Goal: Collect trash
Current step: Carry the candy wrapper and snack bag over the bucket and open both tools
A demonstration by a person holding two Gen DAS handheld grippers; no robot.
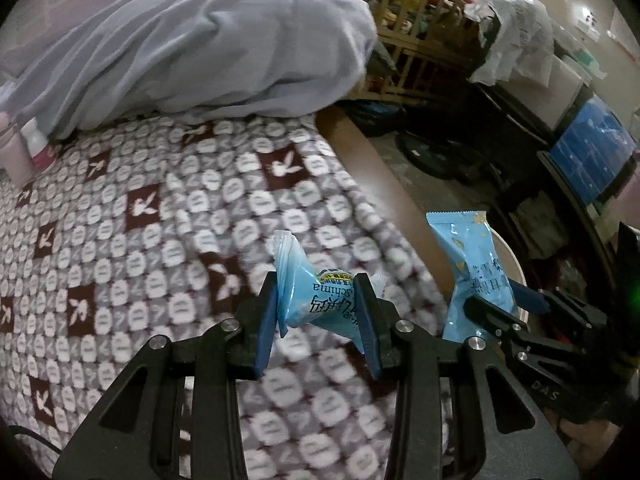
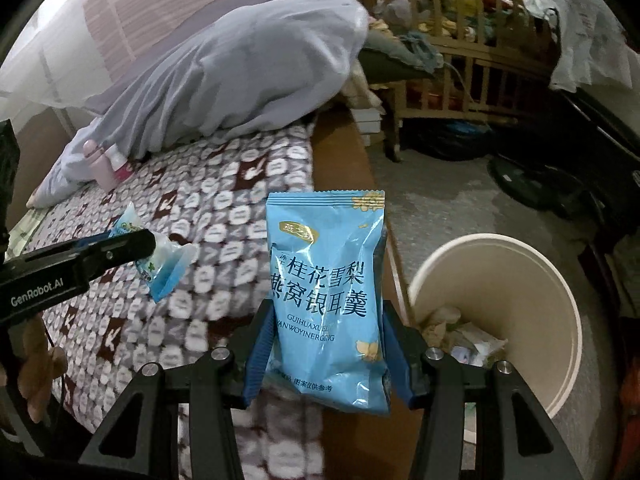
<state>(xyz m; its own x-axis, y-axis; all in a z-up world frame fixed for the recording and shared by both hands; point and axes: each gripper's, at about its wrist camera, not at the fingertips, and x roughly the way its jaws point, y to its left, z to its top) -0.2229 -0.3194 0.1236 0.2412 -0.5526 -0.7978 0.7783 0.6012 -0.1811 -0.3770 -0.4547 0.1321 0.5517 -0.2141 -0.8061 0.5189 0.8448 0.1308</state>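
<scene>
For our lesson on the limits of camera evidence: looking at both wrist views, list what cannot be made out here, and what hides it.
- Small blue wrapper: print crumpled; left tongs cover its sides.
- Large blue packet: lower corners behind right tongs.
- Beige bin, right wrist view: its bottom is hidden by trash, its base cut off by the tongs.
- Bedspread: pattern smeared by blur.
- Floor clutter beyond the bed: too dark.

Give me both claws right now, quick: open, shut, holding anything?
Left claw: shut on a small crumpled blue wrapper.
Right claw: shut on a larger blue snack packet, upright between its pads.
</scene>
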